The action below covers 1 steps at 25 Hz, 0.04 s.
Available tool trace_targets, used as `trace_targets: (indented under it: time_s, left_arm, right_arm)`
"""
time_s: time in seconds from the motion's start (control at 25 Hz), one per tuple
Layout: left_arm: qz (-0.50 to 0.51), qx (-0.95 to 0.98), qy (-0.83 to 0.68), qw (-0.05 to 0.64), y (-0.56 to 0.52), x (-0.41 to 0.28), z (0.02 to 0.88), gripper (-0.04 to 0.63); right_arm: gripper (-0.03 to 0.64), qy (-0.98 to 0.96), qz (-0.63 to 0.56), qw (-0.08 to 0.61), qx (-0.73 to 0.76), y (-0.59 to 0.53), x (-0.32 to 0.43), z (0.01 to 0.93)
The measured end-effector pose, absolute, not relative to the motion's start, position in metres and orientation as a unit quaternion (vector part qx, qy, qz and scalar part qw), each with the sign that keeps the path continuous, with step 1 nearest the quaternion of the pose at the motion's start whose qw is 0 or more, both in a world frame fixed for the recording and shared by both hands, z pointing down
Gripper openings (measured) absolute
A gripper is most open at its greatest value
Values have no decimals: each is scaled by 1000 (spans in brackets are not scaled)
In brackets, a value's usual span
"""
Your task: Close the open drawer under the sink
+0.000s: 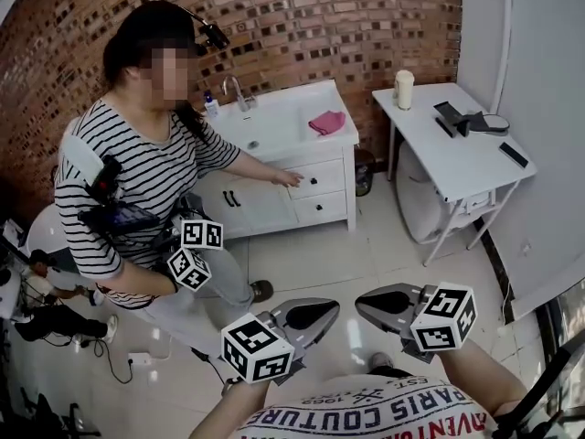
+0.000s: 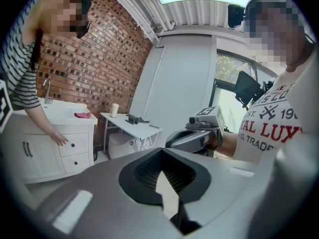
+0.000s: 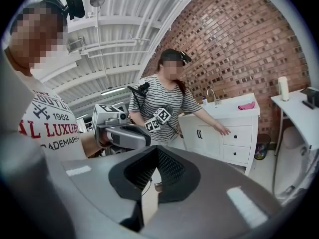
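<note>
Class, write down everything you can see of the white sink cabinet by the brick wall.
The sink cabinet is white and stands against the brick wall. Its top holds a basin with a metal faucet; a pink cloth lies at its right end. Doors with dark handles fill the left, two dark-knobbed drawers stack on the right. A person's hand touches the upper drawer.

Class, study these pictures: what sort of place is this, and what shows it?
Probably a mock bathroom corner in a studio or workshop: a white sink cabinet with a tap stands against a bare brick wall, beside a white table carrying loose gear.
</note>
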<state>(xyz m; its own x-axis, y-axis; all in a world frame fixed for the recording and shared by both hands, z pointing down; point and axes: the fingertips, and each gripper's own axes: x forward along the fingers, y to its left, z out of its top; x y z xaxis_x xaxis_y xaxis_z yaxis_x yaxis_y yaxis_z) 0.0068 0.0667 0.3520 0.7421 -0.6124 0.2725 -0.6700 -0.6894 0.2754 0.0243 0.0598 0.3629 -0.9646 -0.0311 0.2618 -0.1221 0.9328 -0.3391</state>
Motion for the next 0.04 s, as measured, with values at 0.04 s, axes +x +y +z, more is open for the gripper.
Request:
trace_targets:
  time_s: [0.04]
  left_arm:
    - [80,915,-350,182,67,7,352,-15]
  right_arm:
    - [6,-975,179,128,39,60,24,363]
